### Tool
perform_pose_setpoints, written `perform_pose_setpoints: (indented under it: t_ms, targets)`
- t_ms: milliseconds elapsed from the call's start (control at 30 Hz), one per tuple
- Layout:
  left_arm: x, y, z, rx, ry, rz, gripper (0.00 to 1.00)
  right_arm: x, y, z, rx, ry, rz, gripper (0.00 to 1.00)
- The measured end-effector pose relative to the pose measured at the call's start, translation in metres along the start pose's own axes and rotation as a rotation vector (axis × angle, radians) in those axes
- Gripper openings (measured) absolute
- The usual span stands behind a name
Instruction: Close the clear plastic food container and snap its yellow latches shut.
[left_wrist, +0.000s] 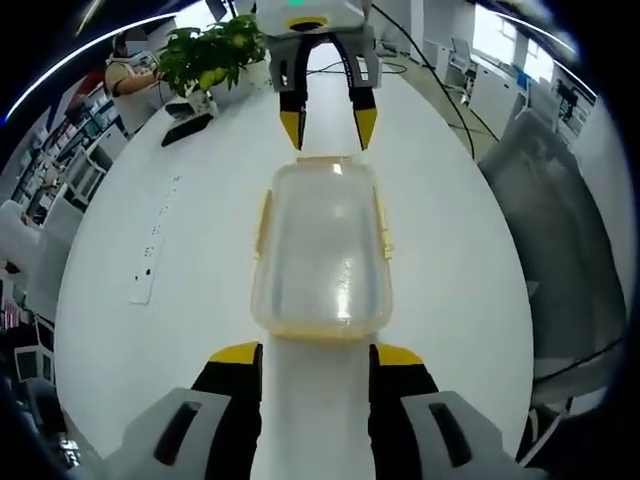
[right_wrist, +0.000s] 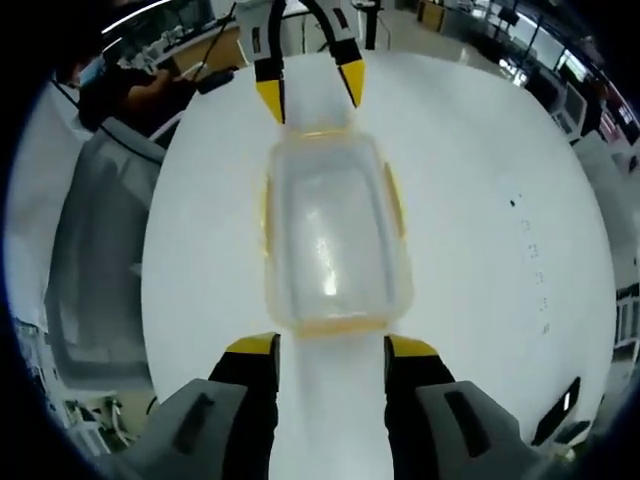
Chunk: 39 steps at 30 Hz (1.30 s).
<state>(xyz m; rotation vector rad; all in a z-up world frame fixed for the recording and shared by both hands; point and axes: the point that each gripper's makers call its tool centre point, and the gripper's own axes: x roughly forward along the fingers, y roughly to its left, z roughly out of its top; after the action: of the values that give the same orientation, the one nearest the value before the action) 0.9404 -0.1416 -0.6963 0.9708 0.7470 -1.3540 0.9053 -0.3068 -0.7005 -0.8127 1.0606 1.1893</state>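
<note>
Container (left_wrist: 320, 250) of clear plastic, lid on, resting flat on the white table (left_wrist: 170, 300) between the two grippers, yellow latches (left_wrist: 264, 222) along its long sides and at both short ends. Left gripper (left_wrist: 316, 352) just short of the near short end, jaws spread wide, grasping nothing; right gripper (left_wrist: 327, 128) at the far end opposite, yellow tips parted on either side of that end's latch, apparently not touching. Same layout from the right gripper view: right gripper (right_wrist: 332, 346) released before the container (right_wrist: 330, 235), left gripper (right_wrist: 312, 92) beyond, potted plant (left_wrist: 212, 52) farther along the table.
</note>
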Motion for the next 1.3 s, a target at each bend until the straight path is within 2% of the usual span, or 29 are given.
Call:
perform_pose_setpoints:
  t_ms: [100, 200, 333, 600, 800, 867, 967, 1100, 1300]
  targets:
    - [-0.002, 0.001, 0.001, -0.02, 0.009, 0.017, 0.34, -0.001, 0.0, 0.003, 0.013, -0.018, -0.014, 0.34]
    - [-0.004, 0.0, 0.003, -0.078, 0.008, 0.03, 0.32, -0.003, 0.001, 0.007, 0.05, -0.045, -0.023, 0.32]
    - [-0.003, -0.003, 0.005, -0.165, 0.002, 0.016, 0.28, -0.005, -0.001, 0.01, 0.098, -0.074, -0.044, 0.29]
    - [0.0, 0.001, 0.009, -0.27, -0.008, 0.085, 0.26, -0.005, -0.007, 0.013, 0.252, -0.166, -0.15, 0.28]
    - [0.001, 0.003, 0.005, -0.32, -0.021, 0.165, 0.25, -0.005, -0.009, 0.009, 0.347, -0.22, -0.244, 0.26]
    - [-0.001, 0.006, 0.004, -0.365, -0.042, 0.195, 0.25, -0.007, -0.012, 0.009, 0.388, -0.246, -0.278, 0.25]
    - [-0.002, 0.002, 0.007, -0.512, -0.12, 0.178, 0.25, -0.009, -0.01, 0.014, 0.436, -0.302, -0.289, 0.24]
    - [-0.001, 0.002, 0.004, -0.59, -0.152, 0.186, 0.24, -0.006, -0.007, 0.015, 0.487, -0.338, -0.294, 0.24]
    - [0.003, -0.001, 0.0, -0.598, -0.137, 0.21, 0.22, -0.003, -0.012, 0.014, 0.567, -0.385, -0.33, 0.24]
